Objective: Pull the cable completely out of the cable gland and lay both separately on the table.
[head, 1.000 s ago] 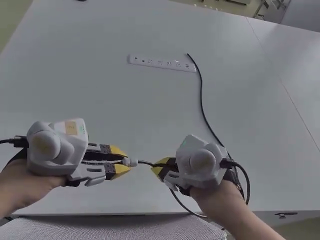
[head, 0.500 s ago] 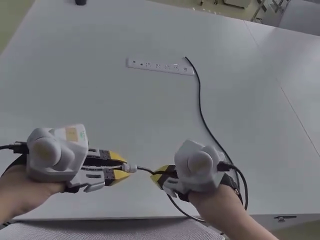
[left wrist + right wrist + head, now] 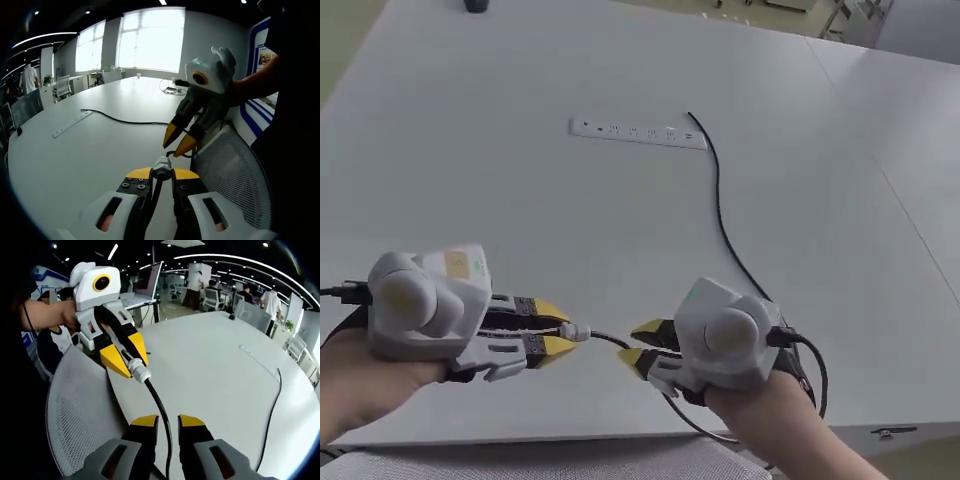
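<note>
Pull step, cable not yet out of gland: left gripper clamps the gland, right gripper jaws stand apart around the cable, so next they should close and draw away.

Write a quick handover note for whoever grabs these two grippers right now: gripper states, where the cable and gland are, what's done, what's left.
Left gripper: shut on the white cable gland, held in the air at the near edge of the table.
Right gripper: jaws open, facing the left one. The black cable runs between them and looks unclamped.
Done: gland gripped, with the cable lined up in the right jaws.
Left: the cable is not yet out of the gland. Probably close the right gripper on the cable and pull it free, then lay cable and gland apart on the table.
</note>
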`<state>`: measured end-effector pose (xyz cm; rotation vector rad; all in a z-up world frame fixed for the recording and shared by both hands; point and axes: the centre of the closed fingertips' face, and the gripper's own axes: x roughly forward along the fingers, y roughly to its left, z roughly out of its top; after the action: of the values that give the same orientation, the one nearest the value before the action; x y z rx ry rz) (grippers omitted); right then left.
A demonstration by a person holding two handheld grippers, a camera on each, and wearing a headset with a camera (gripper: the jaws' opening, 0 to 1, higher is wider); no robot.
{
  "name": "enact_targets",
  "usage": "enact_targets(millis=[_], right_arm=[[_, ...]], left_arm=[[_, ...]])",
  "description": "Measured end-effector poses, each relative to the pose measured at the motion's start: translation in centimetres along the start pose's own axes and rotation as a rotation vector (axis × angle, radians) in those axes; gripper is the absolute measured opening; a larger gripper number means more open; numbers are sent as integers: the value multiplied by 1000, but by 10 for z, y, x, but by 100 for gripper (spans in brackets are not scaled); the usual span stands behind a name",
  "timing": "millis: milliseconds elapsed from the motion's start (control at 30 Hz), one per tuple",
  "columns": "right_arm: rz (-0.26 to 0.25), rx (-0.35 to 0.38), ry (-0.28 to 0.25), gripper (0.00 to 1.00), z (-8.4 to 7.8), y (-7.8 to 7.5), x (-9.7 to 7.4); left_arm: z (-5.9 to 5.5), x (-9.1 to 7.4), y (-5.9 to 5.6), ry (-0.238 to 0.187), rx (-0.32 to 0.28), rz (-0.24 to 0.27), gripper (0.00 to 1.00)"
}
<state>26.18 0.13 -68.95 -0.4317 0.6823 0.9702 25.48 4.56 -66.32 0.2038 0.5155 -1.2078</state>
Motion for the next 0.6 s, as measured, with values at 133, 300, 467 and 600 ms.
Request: enact_targets(millis=[133, 300, 467, 600], right_arm=[[18, -136, 9, 12, 16, 13, 1], [31, -276, 40, 10, 25, 24, 11], [31, -316, 55, 7, 25, 23, 15], [38, -339, 52, 2, 26, 23, 15]], left_arm=[[-1, 1, -1, 0, -2, -4, 15], [0, 1, -3, -1, 0, -9, 15], [1, 2, -4, -3, 1, -13, 15], [2, 2, -4, -6, 0, -12, 15]])
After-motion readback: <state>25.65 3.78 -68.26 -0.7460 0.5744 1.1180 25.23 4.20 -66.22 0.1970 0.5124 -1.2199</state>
